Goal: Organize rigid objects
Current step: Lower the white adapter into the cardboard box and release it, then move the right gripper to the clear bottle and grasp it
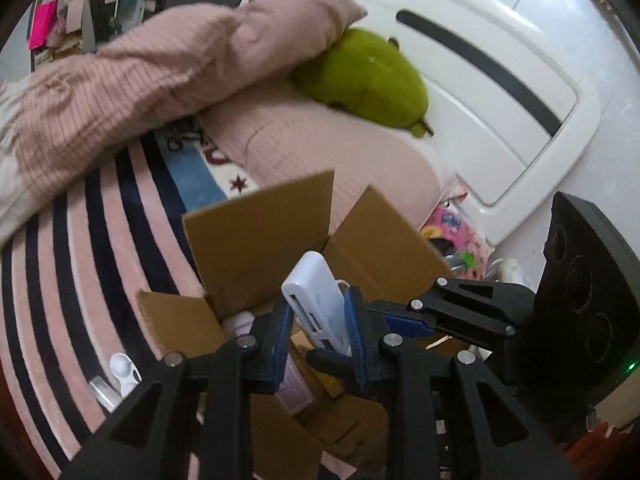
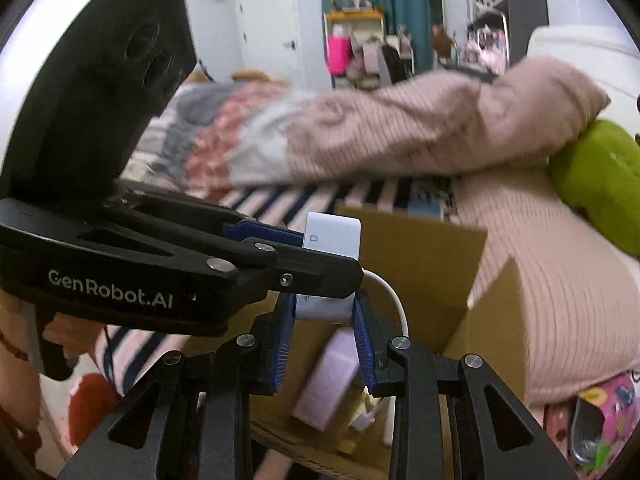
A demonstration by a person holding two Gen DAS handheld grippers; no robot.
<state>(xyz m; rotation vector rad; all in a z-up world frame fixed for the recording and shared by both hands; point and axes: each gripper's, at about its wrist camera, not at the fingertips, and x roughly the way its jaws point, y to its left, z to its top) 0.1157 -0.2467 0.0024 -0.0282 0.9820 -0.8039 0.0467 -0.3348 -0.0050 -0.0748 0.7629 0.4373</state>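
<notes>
A white card-reader adapter [image 1: 316, 300] with a short white cable [image 2: 394, 300] is held above an open cardboard box [image 1: 256, 224]. My left gripper [image 1: 318, 320] is shut on the adapter. My right gripper [image 2: 324, 312] also closes on the adapter [image 2: 332, 236] from the other side; the left gripper's fingers [image 2: 280, 256] cross in front of it. Inside the box [image 2: 424, 256] lies a pale lilac packet [image 2: 328, 380] and other small items. The right gripper's fingers [image 1: 404, 322] show in the left wrist view beside the adapter.
The box stands on a striped pink and navy blanket [image 1: 80, 248] on a bed. A pink pillow [image 1: 152, 68] and a green plush toy [image 1: 372, 80] lie beyond. A white spoon [image 1: 124, 372] lies left of the box. A white headboard [image 1: 500, 92] is at right.
</notes>
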